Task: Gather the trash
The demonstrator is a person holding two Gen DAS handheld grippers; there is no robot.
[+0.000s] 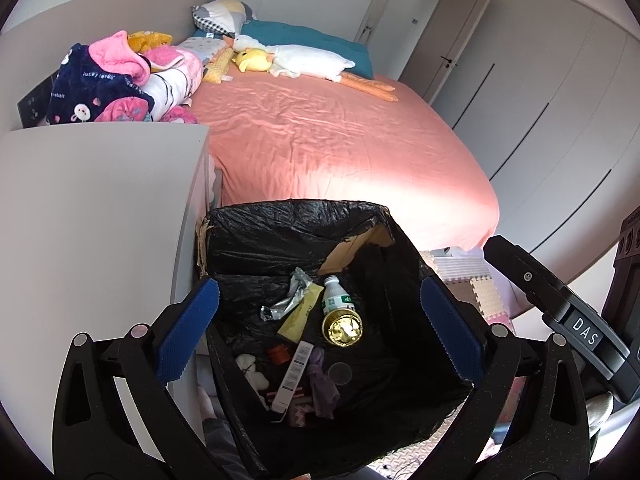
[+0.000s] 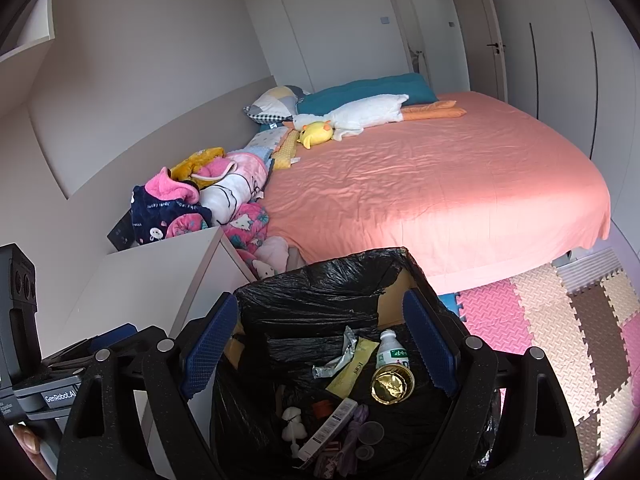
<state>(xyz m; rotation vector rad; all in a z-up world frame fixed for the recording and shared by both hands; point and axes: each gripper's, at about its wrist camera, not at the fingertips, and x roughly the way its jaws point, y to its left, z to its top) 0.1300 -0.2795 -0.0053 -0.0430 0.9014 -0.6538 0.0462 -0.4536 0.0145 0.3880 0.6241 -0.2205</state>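
A cardboard box lined with a black trash bag (image 1: 280,232) stands on the floor at the foot of the bed, also in the right wrist view (image 2: 320,292). Inside lie a small plastic bottle (image 1: 338,300), a gold foil cup (image 1: 344,328), a yellow packet (image 1: 300,312), a crumpled silver wrapper (image 1: 290,296), a white carton (image 1: 294,376) and other scraps. My left gripper (image 1: 320,328) is open and empty above the box. My right gripper (image 2: 320,348) is open and empty above the same box. The right gripper's body (image 1: 576,320) shows at the left view's right edge.
A grey bedside cabinet (image 1: 100,208) stands left of the box. The bed with a pink sheet (image 1: 340,140) carries plush toys (image 1: 296,58), pillows and piled blankets (image 1: 120,84). Foam floor mats (image 2: 560,320) lie to the right. Wardrobe doors (image 1: 540,100) line the far side.
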